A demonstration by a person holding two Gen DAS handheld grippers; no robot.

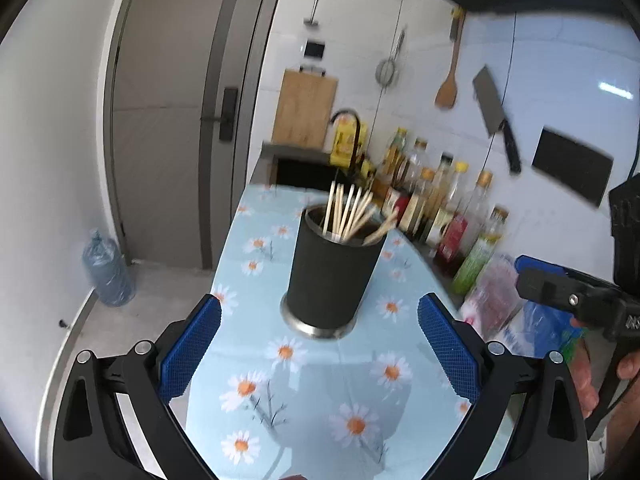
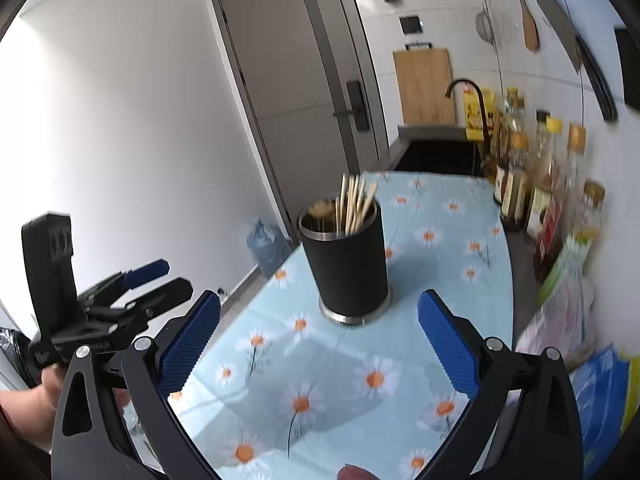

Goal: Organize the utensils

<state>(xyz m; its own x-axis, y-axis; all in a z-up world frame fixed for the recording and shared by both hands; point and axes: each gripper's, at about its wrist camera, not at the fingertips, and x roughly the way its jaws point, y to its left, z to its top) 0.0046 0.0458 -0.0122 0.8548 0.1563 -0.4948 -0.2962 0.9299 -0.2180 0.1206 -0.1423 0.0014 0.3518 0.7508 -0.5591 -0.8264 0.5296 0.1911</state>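
A black cylindrical utensil holder [image 1: 330, 276] [image 2: 347, 264] with a steel rim and base stands upright on the daisy-print blue tablecloth [image 1: 304, 392] [image 2: 352, 380]. Several wooden chopsticks [image 1: 348, 210] [image 2: 354, 204] and a wooden utensil handle [image 1: 382, 229] stick out of it. My left gripper [image 1: 319, 350] hovers just short of the holder, open and empty. My right gripper [image 2: 319, 350] is also open and empty, with the holder a little beyond its blue pads. Each gripper shows in the other's view, the right gripper [image 1: 560, 292] and the left gripper [image 2: 132, 284].
Oil and sauce bottles [image 1: 444, 208] [image 2: 548, 184] line the right wall. Plastic bags [image 1: 504, 304] [image 2: 568, 320] lie at the near right. A black faucet [image 1: 352, 136] and sink sit behind. A cleaver [image 1: 496, 116], spatula and cutting board [image 1: 306, 108] hang on the wall. The counter's left edge drops to the floor.
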